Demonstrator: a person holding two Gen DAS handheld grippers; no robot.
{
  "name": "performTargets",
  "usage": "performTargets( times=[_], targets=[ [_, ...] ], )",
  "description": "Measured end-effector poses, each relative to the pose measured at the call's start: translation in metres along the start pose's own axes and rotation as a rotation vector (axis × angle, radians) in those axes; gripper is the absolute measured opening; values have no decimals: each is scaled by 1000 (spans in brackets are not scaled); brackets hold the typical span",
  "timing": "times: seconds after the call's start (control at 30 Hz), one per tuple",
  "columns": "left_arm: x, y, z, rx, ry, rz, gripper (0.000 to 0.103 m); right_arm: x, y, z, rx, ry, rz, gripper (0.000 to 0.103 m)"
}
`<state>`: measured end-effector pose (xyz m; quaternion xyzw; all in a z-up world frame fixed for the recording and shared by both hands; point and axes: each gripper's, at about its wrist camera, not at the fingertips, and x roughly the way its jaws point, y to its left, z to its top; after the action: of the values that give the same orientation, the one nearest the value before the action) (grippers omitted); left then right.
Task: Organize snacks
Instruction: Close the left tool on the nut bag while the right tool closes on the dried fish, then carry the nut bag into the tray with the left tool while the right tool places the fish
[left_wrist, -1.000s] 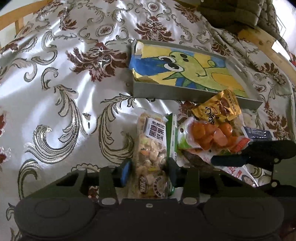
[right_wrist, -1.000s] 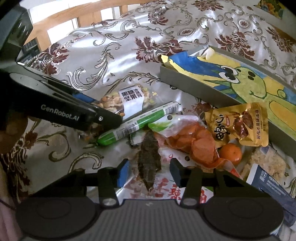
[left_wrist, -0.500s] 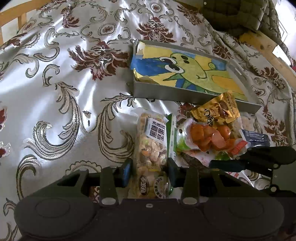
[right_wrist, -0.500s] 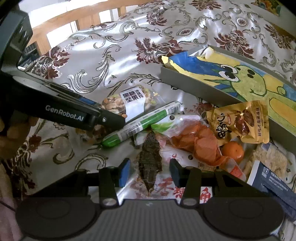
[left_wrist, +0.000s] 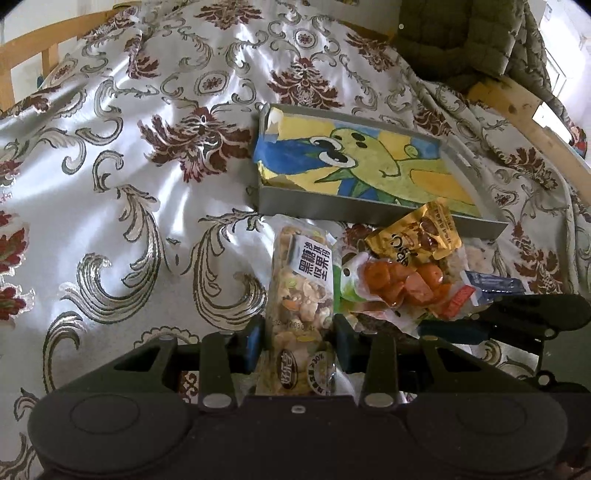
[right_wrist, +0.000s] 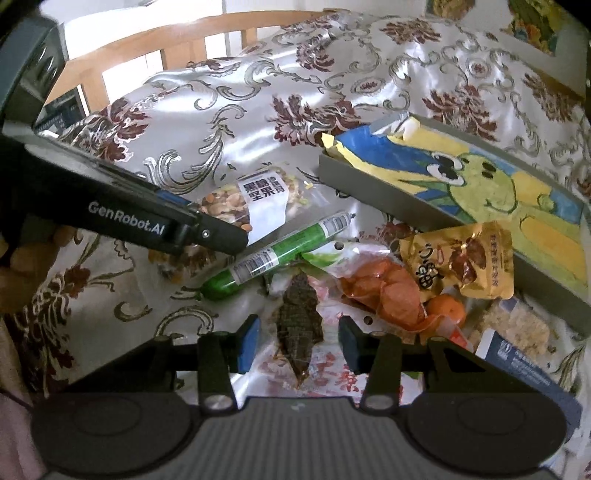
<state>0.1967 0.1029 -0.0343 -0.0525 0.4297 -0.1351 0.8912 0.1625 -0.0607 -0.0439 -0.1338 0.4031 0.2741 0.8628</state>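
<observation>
My left gripper (left_wrist: 298, 338) is clamped on the near end of the nut bar (left_wrist: 301, 295), which lies on the cloth just before the tray (left_wrist: 376, 212). I should lift it level so the wrapper does not sag or drag the green stick (right_wrist: 277, 254). My right gripper (right_wrist: 298, 341) hangs spread over the dark dried snack (right_wrist: 299, 317), not touching. The tray's near wall calls for a high carry.

Snack packets (right_wrist: 391, 295) heaped beside tray (right_wrist: 369, 184)
</observation>
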Motion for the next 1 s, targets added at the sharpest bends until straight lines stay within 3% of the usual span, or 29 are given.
performTargets(
  times=[0.57,0.87,1.0],
  targets=[
    [-12,-1,1,-9,-67,-19,41,-23,43,-18,-283,-57,-89,50],
    [-19,2,7,-33,-146,-17,41,-39,31,-10,-266,-135,-131,50],
    [-18,0,14,-33,-180,-12,41,-47,25,-4,-282,-199,-190,50]
  ],
)
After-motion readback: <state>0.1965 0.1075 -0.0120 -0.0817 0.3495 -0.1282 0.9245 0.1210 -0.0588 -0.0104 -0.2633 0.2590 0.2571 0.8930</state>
